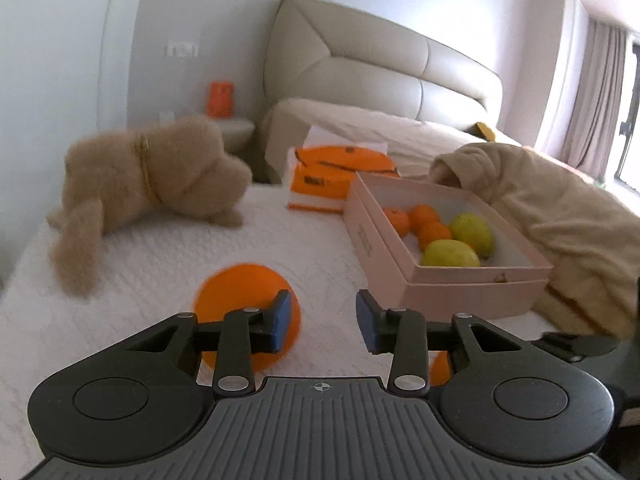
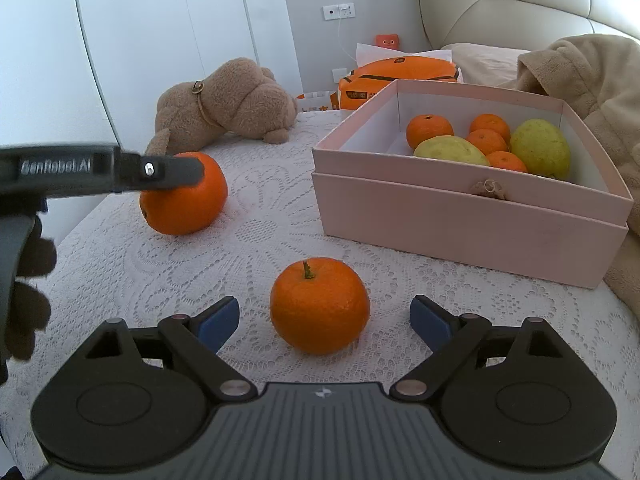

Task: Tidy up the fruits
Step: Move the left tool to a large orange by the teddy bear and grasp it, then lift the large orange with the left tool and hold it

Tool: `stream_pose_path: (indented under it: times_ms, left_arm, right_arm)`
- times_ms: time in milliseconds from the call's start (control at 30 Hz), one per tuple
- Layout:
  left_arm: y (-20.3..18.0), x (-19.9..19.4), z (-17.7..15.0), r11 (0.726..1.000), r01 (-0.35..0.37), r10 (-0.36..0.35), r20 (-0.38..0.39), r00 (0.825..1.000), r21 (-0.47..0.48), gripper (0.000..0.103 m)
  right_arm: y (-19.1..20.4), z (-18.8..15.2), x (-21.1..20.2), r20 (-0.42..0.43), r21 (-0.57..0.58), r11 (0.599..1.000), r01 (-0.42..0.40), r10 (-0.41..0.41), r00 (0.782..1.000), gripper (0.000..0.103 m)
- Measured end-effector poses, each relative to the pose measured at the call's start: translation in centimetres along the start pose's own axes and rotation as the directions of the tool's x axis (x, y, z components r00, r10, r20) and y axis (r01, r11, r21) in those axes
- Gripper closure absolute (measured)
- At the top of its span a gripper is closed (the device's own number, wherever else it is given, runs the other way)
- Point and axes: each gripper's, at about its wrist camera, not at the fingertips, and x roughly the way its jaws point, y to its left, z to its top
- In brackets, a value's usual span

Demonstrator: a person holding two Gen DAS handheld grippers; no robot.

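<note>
The pink box (image 2: 460, 216) sits toward the bed's (image 2: 260, 248) far right edge, already holding fruit. The left hand-held gripper (image 1: 323, 318) stands narrow and empty beside a loose orange (image 1: 240, 300) (blurred, contact unclear). The right hand-held gripper (image 2: 324, 322), wide, brackets the stemmed orange (image 2: 319, 306): close squarely across its middle.
</note>
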Motion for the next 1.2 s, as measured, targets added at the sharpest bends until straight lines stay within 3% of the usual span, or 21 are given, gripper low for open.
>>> stream_pose_path:
  times_ms: [100,233,400,533,600,800,1000,1200]
  left_arm:
    - [-0.5,0.1,0.2,0.995,-0.085,0.083,0.032,0.996,0.059,0.061]
    - [-0.8,0.8,0.0,0.959,-0.246,0.246,0.017,0.969,0.141,0.059]
    - [-0.5,1.2,0.1,0.961,-0.235,0.237,0.003,0.972,0.145,0.059]
    - [-0.9,1.9,0.4,0.968,-0.206,0.211,-0.025,0.977,0.14,0.032]
    - [-1.1,2.2,0.4,0.968,-0.205,0.211,-0.028,0.977,0.144,0.029]
    - [-0.8,2.7,0.3,0.959,-0.241,0.247,-0.024,0.969,0.147,0.028]
    - [2.0,3.6,0.4,0.957,-0.284,0.287,-0.047,0.957,0.062,0.027]
    - [4.6,3.3,0.2,0.968,-0.24,0.237,-0.046,0.97,-0.071,0.026]
  right_arm:
    - [0.0,0.0,0.0,0.0,0.0,1.0,0.0,0.0,1.0,0.01]
    - [0.0,0.0,0.0,-0.001,0.0,1.0,0.0,0.0,1.0,0.01]
    - [0.0,0.0,0.0,-0.001,0.001,1.0,0.0,0.0,1.0,0.01]
    - [0.0,0.0,0.0,-0.002,0.0,1.0,0.0,0.0,1.0,0.01]
    - [0.0,0.0,0.0,-0.002,0.001,1.0,0.0,0.0,1.0,0.01]
    - [0.1,0.1,-0.1,-0.002,0.001,1.0,0.0,0.0,1.0,0.01]
    - [0.1,0.1,-0.1,-0.003,0.002,1.0,0.001,-0.001,1.0,0.01]
    - [0.1,0.1,-0.1,-0.004,0.002,1.0,0.001,-0.001,1.0,0.01]
